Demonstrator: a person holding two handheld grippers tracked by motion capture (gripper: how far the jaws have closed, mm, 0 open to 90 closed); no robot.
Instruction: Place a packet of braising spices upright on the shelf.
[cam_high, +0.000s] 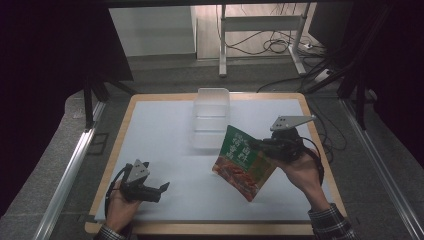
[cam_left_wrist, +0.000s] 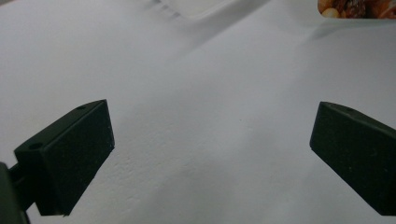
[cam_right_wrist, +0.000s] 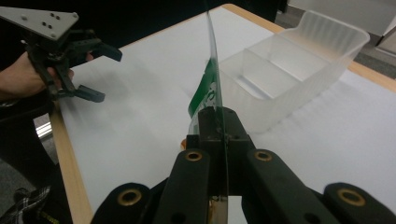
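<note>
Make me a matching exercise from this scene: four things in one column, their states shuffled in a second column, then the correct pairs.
Things:
1. left tongs
2. right tongs
3. pouch
4. bin

States:
A. clear, divided, empty, standing at the table's far edge
B. green and red, held up off the table
C. open, low over the white table, holding nothing
D. shut on the pouch's edge

Pairs: 1-C, 2-D, 3-B, 4-A
</note>
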